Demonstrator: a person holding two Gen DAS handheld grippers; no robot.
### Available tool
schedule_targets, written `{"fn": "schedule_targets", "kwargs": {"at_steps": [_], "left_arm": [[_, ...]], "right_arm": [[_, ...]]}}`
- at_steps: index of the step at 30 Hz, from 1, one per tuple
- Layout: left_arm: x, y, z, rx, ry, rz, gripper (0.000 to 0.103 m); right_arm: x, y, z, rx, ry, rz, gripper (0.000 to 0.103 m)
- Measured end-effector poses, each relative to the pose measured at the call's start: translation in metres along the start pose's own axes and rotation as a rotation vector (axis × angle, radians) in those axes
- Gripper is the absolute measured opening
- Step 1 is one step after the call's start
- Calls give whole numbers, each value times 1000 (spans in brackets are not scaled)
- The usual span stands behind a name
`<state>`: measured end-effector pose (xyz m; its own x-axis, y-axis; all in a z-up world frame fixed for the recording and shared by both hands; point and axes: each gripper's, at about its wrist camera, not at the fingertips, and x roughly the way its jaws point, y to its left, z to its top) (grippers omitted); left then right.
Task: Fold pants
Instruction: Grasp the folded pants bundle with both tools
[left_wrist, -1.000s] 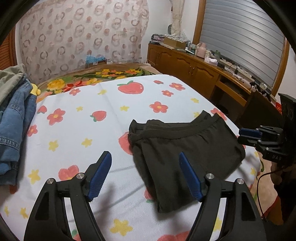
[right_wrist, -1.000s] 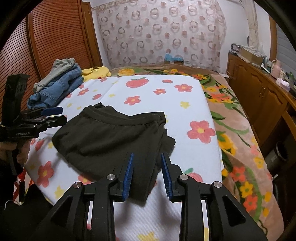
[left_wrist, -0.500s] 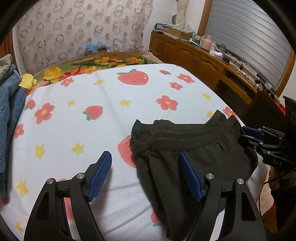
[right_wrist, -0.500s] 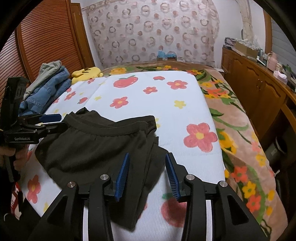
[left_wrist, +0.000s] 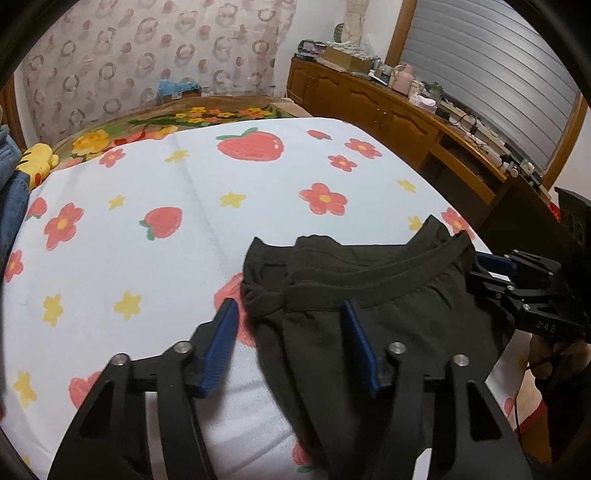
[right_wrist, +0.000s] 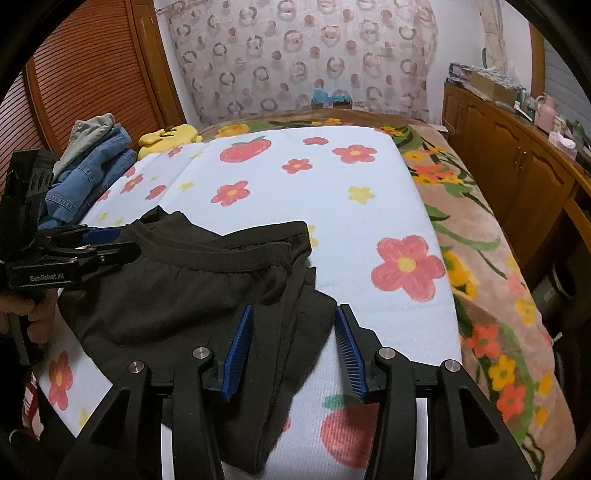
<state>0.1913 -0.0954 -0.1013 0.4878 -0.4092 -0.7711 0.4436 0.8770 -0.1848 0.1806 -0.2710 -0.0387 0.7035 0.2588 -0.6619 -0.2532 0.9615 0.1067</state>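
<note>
Dark folded pants (left_wrist: 373, 325) (right_wrist: 192, 295) lie on the white flower-and-strawberry sheet (left_wrist: 155, 177) (right_wrist: 295, 192) near the bed's front edge, waistband away from me. My left gripper (left_wrist: 288, 325) is open, its jaws on either side of the pants' left edge. My right gripper (right_wrist: 293, 328) is open, its jaws on either side of the pants' right edge. Each gripper also shows side-on in the other view, the right one (left_wrist: 495, 266) and the left one (right_wrist: 107, 240), at the waistband's two ends.
A pile of jeans and clothes (right_wrist: 88, 162) and a yellow plush toy (right_wrist: 170, 136) lie at the bed's far left. A flowered brown blanket (right_wrist: 487, 280) hangs on the right side. A wooden sideboard (left_wrist: 399, 110) with clutter runs along the right wall.
Both grippers have moved forward and down onto the pants' side edges. The right gripper's jaws have opened wider; the left gripper's jaws have narrowed somewhat.
</note>
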Motion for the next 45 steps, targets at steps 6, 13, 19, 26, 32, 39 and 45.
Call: {"fn": "schedule_targets", "kwargs": {"at_steps": [6,13,19,26,32,39,45], "left_arm": [[1,-3,1,-7,-2,-29,40],[-6,-10,1,2,-24,-45,16],[-27,-25,-7,55,-77,-24,14],[-60,-32,-13,65,-152,-9,14],[-85,-35,-19,71,-226,59,14],[-105,-32,-27,63,-267,90,14],[-116,-23,-31,51,-282,104,14]], "right_arm": [[1,-1,3,16,5,29,48],[3,2,2,16,16,98,33],[-1,6,-1,2,15,138,17],[-10,13,1,-5,-16,139,15],[-23,27,-2,-41,-61,160,14],[-36,44,-1,-83,-94,156,14],[-44,53,0,-102,-109,160,14]]}}
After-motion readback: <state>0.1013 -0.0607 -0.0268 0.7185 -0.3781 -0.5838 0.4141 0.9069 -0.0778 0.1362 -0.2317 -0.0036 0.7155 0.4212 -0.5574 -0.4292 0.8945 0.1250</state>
